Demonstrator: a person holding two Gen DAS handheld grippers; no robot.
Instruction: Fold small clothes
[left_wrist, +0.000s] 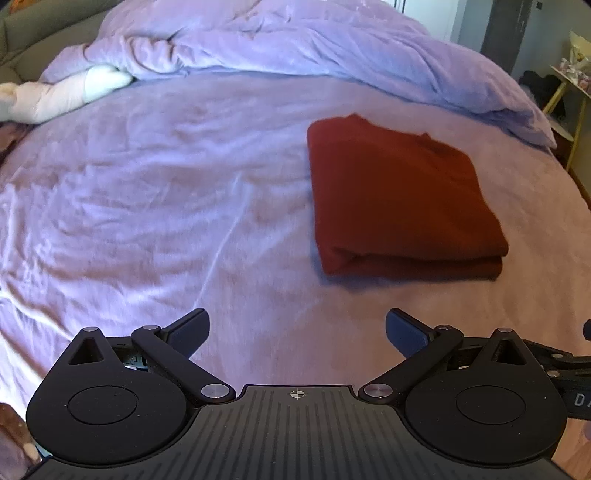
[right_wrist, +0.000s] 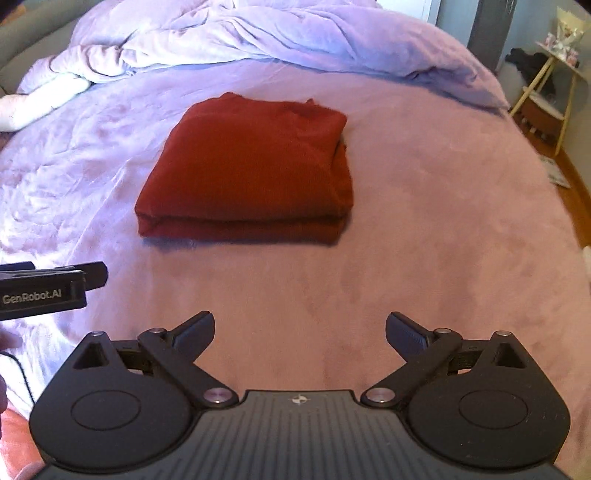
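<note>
Side-by-side wrist views, low over bed (left_wrist: 147, 221), sharing red garment (left_wrist: 399, 199)

A wide bed with a pinkish-lilac plush sheet (right_wrist: 443, 258) carries a rumpled lilac duvet (right_wrist: 295, 33); a pale-legged side table (right_wrist: 561, 70) stands on orange wooden floor (right_wrist: 574, 184).

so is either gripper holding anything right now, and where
Nothing is held. The left gripper and right gripper are both open over the bed sheet, apart from the folded red garment.
</note>
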